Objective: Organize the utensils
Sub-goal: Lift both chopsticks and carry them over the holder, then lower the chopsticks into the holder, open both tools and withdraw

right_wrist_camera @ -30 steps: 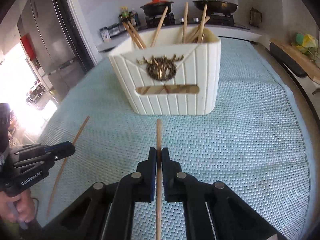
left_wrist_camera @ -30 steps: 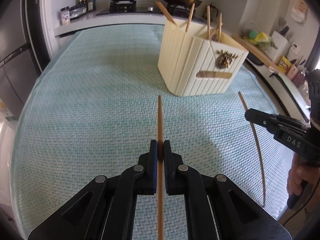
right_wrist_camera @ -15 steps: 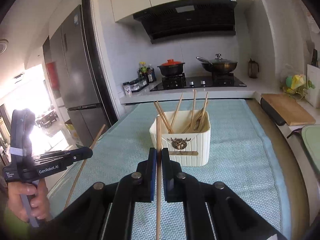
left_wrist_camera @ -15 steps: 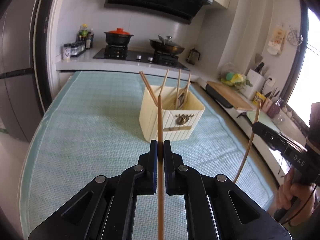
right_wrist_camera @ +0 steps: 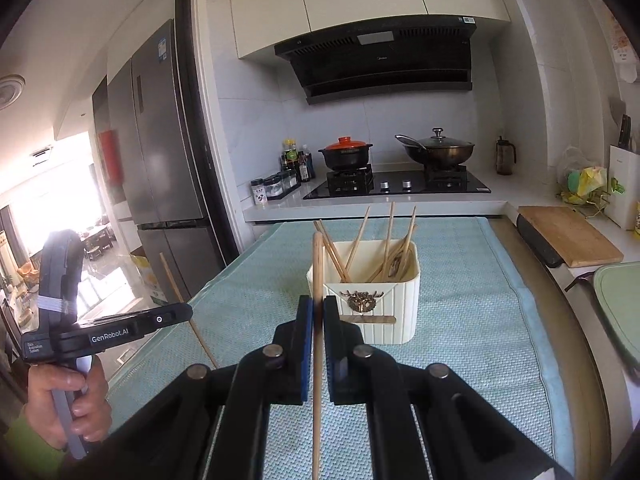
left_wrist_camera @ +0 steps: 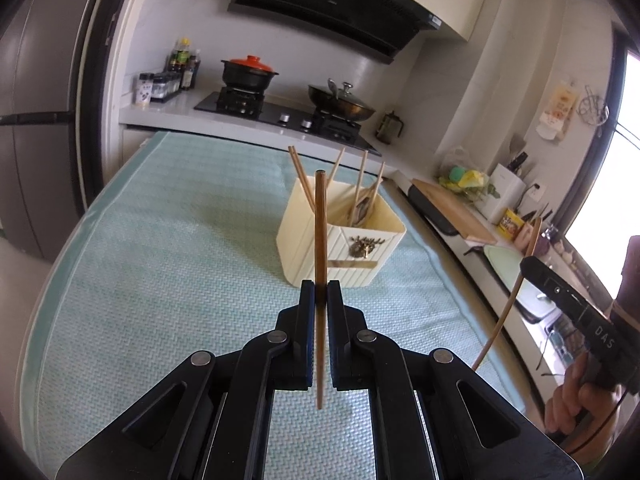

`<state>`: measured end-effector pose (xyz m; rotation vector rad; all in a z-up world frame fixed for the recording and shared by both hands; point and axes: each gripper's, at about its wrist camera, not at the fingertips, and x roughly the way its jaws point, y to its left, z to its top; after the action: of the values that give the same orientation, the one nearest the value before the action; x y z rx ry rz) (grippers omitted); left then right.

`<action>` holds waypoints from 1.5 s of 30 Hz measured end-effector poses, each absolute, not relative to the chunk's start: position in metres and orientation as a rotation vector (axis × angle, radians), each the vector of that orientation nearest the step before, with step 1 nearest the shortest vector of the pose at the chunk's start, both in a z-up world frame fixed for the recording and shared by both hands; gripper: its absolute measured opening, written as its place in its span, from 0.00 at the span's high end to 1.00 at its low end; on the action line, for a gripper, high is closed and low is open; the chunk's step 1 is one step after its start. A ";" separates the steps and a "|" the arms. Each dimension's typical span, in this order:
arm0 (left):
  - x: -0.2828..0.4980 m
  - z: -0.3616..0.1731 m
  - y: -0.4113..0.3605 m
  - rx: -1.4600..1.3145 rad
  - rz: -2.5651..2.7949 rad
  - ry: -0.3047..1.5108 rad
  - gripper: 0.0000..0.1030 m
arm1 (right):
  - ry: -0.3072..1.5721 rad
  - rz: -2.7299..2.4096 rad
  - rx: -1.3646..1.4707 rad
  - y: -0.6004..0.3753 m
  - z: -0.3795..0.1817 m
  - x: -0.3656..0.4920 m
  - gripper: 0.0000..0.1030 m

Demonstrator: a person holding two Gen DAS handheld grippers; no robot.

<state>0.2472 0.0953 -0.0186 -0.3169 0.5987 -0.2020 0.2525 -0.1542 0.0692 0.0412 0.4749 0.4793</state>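
Note:
My left gripper (left_wrist_camera: pixel 320 286) is shut on a wooden chopstick (left_wrist_camera: pixel 319 232) and holds it in the air, tip up, short of the cream utensil box (left_wrist_camera: pixel 352 252). My right gripper (right_wrist_camera: pixel 318 302) is shut on a second chopstick (right_wrist_camera: pixel 317 280), also lifted, with the same box (right_wrist_camera: pixel 384 312) just ahead of it. The box holds several chopsticks (right_wrist_camera: pixel 386 240) standing in it. Each gripper shows in the other's view: the right one (left_wrist_camera: pixel 536 268) at the right edge, the left one (right_wrist_camera: pixel 176 314) at the left.
The box stands on a table covered with a light green woven mat (left_wrist_camera: pixel 180 264). A stove with a red-lidded pot (right_wrist_camera: pixel 346 152) and a wok (right_wrist_camera: pixel 438 150) lies behind. A wooden cutting board (right_wrist_camera: pixel 568 236) lies on the right counter.
Both grippers have lifted their chopsticks off the mat and tilted up. The box now looks smaller and farther in both views.

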 end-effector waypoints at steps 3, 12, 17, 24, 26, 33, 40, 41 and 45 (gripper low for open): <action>0.244 -0.017 0.095 -0.312 -0.202 0.587 0.97 | 0.467 0.474 0.037 -0.156 0.071 0.251 0.95; 0.241 0.003 0.087 -0.282 -0.226 0.551 0.97 | 0.447 0.466 0.026 -0.159 0.077 0.259 0.95; 0.262 0.043 0.087 -0.256 -0.251 0.501 0.97 | 0.402 0.472 -0.008 -0.157 0.102 0.281 0.95; 0.322 0.111 0.075 -0.184 -0.239 0.381 0.97 | 0.283 0.465 -0.019 -0.146 0.156 0.348 0.95; 0.344 0.122 0.071 -0.177 -0.232 0.361 0.97 | 0.248 0.458 -0.011 -0.142 0.168 0.371 0.95; 0.428 0.098 0.051 -0.143 -0.204 0.430 0.97 | 0.211 0.465 0.013 -0.128 0.150 0.446 0.95; 0.477 0.026 0.038 -0.141 -0.201 0.621 0.97 | 0.444 0.494 0.074 -0.124 0.068 0.510 0.95; 0.480 0.017 0.037 -0.144 -0.201 0.644 0.96 | 0.490 0.500 0.083 -0.124 0.055 0.516 0.95; 0.489 -0.006 0.036 -0.147 -0.196 0.706 0.92 | 0.628 0.496 0.104 -0.127 0.019 0.535 0.93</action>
<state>0.4886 0.0357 -0.0061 -0.1473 0.7056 -0.1955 0.5348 -0.1272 0.0187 0.1038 0.6279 0.4960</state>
